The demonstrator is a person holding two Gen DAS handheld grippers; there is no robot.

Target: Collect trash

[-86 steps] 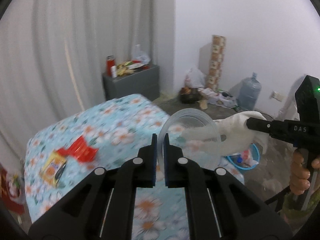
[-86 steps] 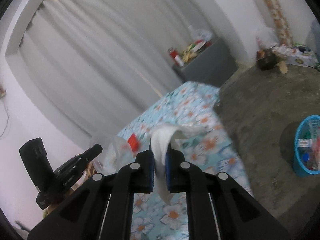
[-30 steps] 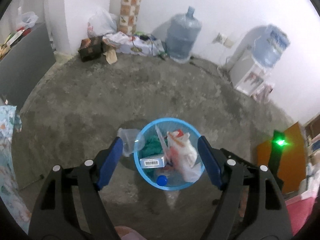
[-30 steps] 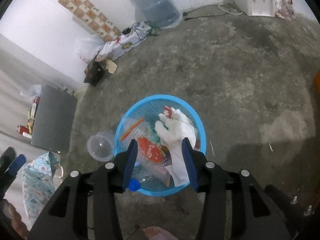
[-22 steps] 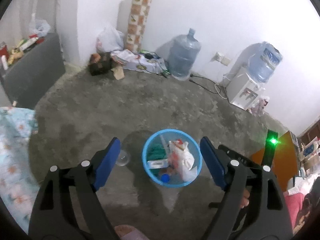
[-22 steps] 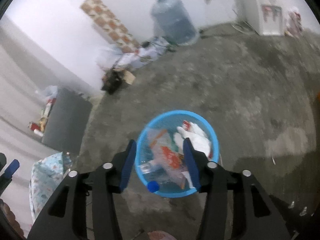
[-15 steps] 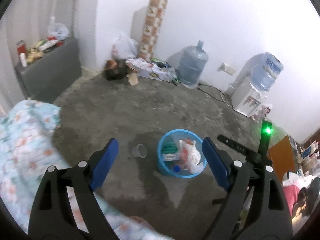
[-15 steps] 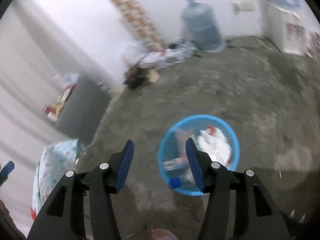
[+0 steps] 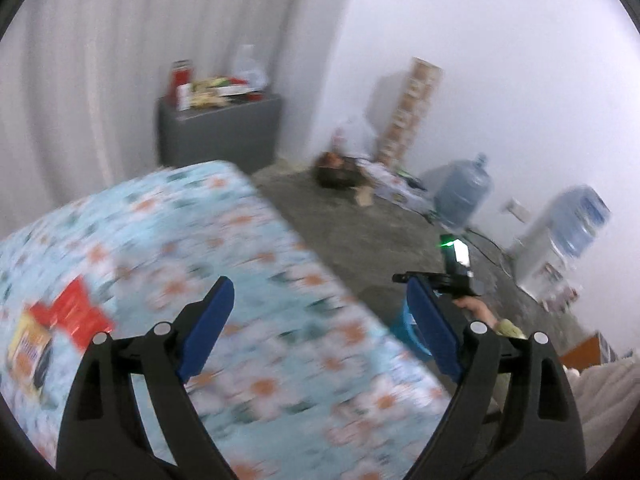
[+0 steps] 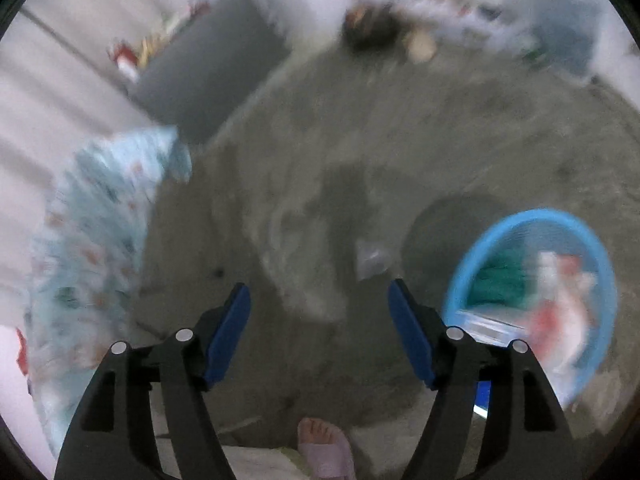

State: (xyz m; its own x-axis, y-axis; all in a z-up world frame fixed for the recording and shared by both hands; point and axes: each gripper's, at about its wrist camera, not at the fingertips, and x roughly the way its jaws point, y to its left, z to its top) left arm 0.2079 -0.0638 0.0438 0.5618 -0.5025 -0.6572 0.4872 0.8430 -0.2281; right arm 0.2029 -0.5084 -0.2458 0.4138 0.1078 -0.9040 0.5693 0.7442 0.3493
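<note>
My left gripper [image 9: 320, 312] is open and empty above the table with the floral cloth [image 9: 248, 264]. A red wrapper [image 9: 74, 312] and a yellow packet [image 9: 30, 354] lie on the cloth at the far left. My right gripper [image 10: 318, 308] is open and empty over the concrete floor. The blue trash basket [image 10: 560, 224], full of wrappers, stands to its right. A clear plastic cup [image 10: 370, 258] lies on the floor beside the basket. The right gripper also shows in the left wrist view [image 9: 436, 278], beyond the table edge.
A grey cabinet [image 9: 218, 132] with bottles and packets stands by the curtain. Water jugs [image 9: 462, 194], a dispenser [image 9: 560, 248] and bags line the far wall. My sandalled foot [image 10: 324, 448] is on the floor below the right gripper. Both views are blurred.
Both grippers let go of their trash at the basket; the cup landed on the floor beside it. The left gripper has swung back over the table. The right gripper has turned left, away from the basket.
</note>
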